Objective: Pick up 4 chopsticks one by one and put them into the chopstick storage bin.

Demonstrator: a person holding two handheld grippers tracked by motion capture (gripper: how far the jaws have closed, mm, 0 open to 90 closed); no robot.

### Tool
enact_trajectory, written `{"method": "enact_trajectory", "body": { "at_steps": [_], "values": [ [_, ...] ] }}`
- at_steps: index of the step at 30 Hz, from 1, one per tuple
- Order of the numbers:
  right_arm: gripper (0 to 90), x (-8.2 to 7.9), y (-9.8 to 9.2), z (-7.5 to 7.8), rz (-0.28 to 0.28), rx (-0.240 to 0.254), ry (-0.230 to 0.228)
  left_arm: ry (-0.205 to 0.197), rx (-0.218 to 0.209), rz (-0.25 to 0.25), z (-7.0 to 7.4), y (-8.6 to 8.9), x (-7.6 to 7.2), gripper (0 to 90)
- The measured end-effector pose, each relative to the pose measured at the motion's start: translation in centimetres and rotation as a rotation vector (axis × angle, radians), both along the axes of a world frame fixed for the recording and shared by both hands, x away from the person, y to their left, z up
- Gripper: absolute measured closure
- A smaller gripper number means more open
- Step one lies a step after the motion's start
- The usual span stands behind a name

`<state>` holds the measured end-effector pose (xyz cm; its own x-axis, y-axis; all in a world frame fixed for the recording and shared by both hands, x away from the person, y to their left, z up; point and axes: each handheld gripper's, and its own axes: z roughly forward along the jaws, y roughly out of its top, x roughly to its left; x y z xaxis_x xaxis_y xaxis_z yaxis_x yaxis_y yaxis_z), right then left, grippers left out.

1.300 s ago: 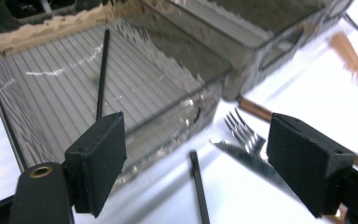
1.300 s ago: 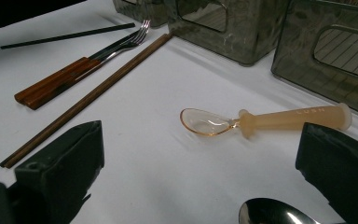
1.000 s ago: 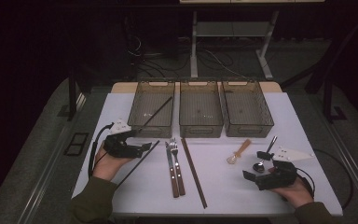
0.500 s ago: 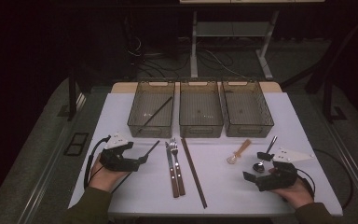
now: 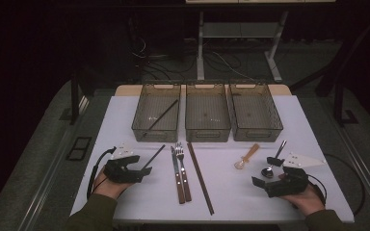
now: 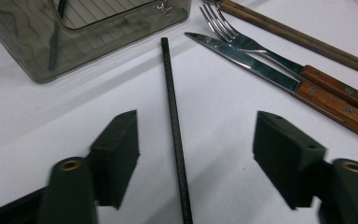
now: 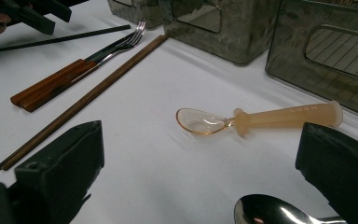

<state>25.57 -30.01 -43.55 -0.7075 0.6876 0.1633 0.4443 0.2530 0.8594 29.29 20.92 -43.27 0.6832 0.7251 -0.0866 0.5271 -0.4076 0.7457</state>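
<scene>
1. My left gripper (image 6: 186, 154) straddles the black chopstick (image 6: 173, 126) lying flat on the table, so one squeeze can pinch it. The jaws have just been closing; neither pad (image 6: 116, 156) touches it yet.
2. Its mate leans in the left bin (image 5: 156, 115), likely where this one belongs.
3. My left hand (image 5: 107, 183) lies low, pointing toward the bins.
4. My right gripper (image 7: 200, 172) rests open, with the plastic spoon (image 7: 261, 119) just ahead of it.

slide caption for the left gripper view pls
Left tool, jaws closing but not yet touching, straddles a black chopstick on the white table, beside a knife and fork.
</scene>
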Motion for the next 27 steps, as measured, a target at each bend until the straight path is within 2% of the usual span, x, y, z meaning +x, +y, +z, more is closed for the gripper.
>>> {"method": "enact_trajectory", "body": {
  "at_steps": [7, 12, 14, 20, 27],
  "values": [
    [1.3, 0.01, 0.02, -0.02, 0.000, -0.001, 0.003, 0.032, 0.016, 0.019, -0.35, 0.03, 0.28, 55.2],
    [1.3, 0.02, -0.03, -0.01, -0.003, 0.001, 0.002, 0.043, 0.041, 0.032, -0.44, 0.00, 0.42, 67.0],
    [1.3, 0.01, -0.03, -0.02, -0.006, 0.003, 0.001, 0.046, 0.036, 0.032, -0.52, 0.01, 0.47, 71.5],
    [1.3, 0.03, -0.06, -0.03, -0.009, 0.003, 0.000, 0.061, 0.056, 0.032, -0.72, -0.11, 0.57, 77.6],
    [1.3, 0.03, -0.10, -0.01, -0.011, 0.006, 0.000, 0.074, 0.078, 0.029, -1.02, -0.28, 0.67, 80.6]
  ]
}}
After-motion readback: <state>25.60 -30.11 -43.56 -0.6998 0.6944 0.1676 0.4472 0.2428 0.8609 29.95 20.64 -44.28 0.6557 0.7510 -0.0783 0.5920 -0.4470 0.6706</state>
